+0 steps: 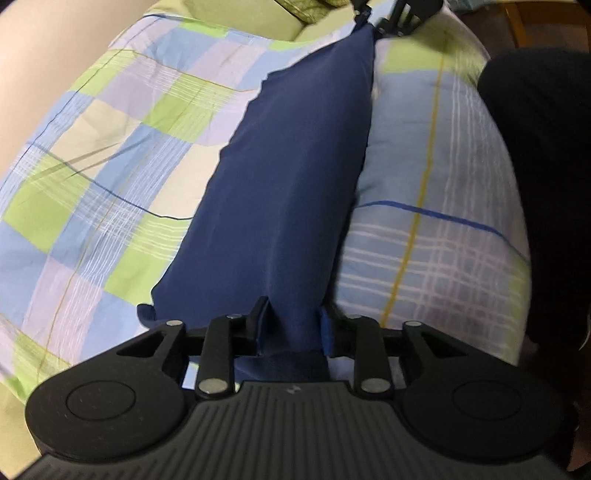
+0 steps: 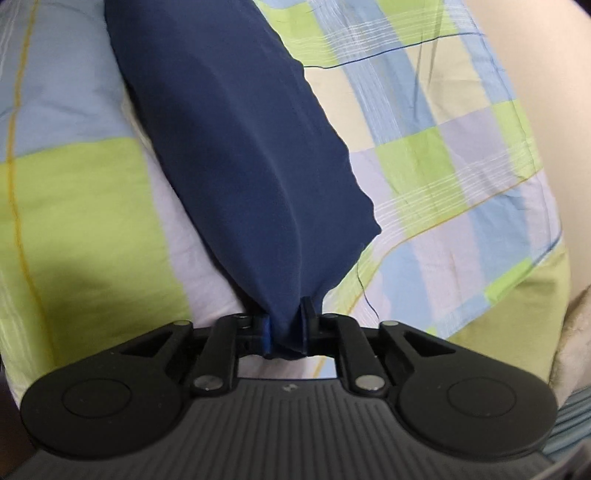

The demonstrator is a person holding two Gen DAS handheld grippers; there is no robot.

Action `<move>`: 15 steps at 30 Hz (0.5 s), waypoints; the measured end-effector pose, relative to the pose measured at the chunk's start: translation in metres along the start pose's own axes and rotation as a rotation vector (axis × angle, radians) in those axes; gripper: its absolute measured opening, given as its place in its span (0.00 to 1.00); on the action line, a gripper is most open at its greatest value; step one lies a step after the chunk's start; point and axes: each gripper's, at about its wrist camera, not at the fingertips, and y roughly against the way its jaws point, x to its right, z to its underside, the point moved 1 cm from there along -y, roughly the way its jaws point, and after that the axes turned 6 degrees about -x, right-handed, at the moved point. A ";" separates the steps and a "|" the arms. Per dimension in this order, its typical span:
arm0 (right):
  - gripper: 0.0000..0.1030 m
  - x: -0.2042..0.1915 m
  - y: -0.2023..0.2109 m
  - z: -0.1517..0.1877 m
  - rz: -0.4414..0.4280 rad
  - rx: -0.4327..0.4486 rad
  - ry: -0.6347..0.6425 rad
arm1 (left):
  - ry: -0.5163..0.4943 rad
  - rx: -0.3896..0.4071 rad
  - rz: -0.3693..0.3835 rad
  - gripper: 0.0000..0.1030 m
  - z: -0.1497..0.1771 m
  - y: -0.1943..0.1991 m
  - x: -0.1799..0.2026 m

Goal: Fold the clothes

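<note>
A navy blue garment (image 1: 295,177) hangs stretched in a long band between my two grippers, above the checked bedsheet (image 1: 122,155). In the left wrist view my left gripper (image 1: 292,319) is shut on one bunched end, with cloth filling the gap between its fingers. The other end runs to the top of that view, where my right gripper (image 1: 366,16) pinches it. In the right wrist view my right gripper (image 2: 287,325) is shut on a gathered end of the garment (image 2: 236,140), whose far part leaves the frame at the top.
The bed's sheet (image 2: 443,155) is checked in green, blue and lilac. A green pillow (image 1: 240,18) lies at the head. A dark mass (image 1: 546,177) borders the bed on the right of the left wrist view. A beige wall (image 2: 554,92) runs along the other side.
</note>
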 end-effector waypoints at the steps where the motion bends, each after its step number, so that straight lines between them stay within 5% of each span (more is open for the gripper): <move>1: 0.26 0.002 0.004 0.000 0.007 -0.020 -0.019 | 0.012 -0.002 0.007 0.40 0.005 0.006 -0.004; 6: 0.26 0.014 0.040 0.001 0.056 -0.052 -0.150 | 0.056 -0.046 -0.016 0.34 0.036 0.020 -0.015; 10: 0.32 -0.003 0.086 -0.026 0.014 0.103 -0.245 | 0.117 -0.012 -0.048 0.36 0.047 0.034 -0.021; 12: 0.40 -0.021 0.101 -0.054 -0.025 0.185 -0.219 | 0.135 0.005 -0.064 0.37 0.051 0.041 -0.023; 15: 0.40 -0.044 0.114 -0.097 -0.099 0.281 -0.179 | 0.161 0.032 -0.061 0.37 0.053 0.047 -0.026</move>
